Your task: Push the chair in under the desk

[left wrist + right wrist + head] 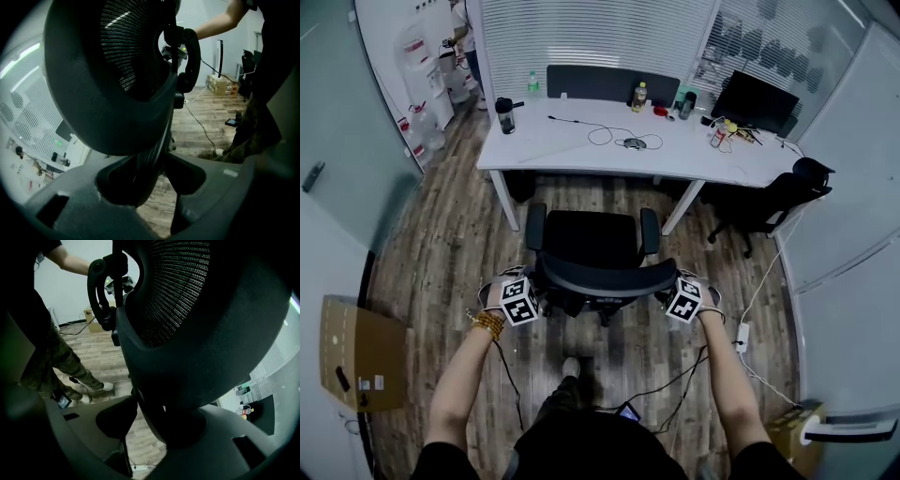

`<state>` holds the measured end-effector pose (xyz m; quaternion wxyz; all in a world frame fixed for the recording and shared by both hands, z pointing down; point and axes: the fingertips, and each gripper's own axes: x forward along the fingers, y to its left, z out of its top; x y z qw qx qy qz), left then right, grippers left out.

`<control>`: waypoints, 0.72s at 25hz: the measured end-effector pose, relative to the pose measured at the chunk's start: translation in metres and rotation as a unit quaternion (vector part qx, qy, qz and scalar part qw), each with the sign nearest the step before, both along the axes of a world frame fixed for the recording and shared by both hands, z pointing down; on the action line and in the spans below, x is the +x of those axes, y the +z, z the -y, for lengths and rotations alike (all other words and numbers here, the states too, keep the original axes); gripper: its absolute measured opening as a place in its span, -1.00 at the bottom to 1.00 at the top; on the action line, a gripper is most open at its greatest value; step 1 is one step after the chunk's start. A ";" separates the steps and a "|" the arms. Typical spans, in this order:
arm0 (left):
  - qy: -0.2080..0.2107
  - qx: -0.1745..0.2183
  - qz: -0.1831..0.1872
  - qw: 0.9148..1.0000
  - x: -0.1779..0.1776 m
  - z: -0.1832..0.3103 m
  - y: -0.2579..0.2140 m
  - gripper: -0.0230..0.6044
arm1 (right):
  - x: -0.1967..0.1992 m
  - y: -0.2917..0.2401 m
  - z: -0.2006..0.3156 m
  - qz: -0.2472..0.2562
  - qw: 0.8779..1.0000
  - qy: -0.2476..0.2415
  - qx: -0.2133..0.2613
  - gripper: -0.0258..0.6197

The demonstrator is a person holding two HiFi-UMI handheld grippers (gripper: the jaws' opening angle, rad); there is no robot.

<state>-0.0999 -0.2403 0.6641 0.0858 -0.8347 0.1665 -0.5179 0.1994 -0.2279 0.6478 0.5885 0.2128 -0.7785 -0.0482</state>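
Chair [586, 248] pushing is the step in hand right now, I think. The seat is out ahead of the jaws on the wood floor [441, 244]. Only its front end is near the edge of the desk [581, 150]. It is not under the desk yet, so most of the job is left to do.

The left gripper [150, 185] has its jaws closed on one side of the chair's back. The thick rim of the back sits right between them. The right gripper [161, 423] does the same on the other side, with the rim squeezed between its jaws. Both pairs of jaws stand quite wide, because the rim is fat.

Next, I think both grippers need to push forward together at the same speed, so the chair goes straight. If one side pushes harder, the chair could turn, and an armrest [650, 232] could bump a desk leg [504, 199]. The gap under the desk is straight ahead of the jaws, and the chair looks like it will fit.

The chair is black. Its back is a net you can see through, with a smooth round rim. It has a flat dark seat and two armrests. It may roll on wheels, but the seat hides most of what is under it
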 end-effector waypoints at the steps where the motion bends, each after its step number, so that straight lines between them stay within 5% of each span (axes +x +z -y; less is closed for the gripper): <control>1: 0.001 -0.001 0.000 1.000 0.000 0.002 0.001 -0.30 | 0.000 0.000 0.002 -0.001 1.000 0.000 -0.002 -0.33; 18: 0.034 0.033 -0.011 0.999 0.005 0.051 -0.004 -0.31 | 0.005 0.000 0.047 -0.011 0.999 0.021 -0.024 -0.34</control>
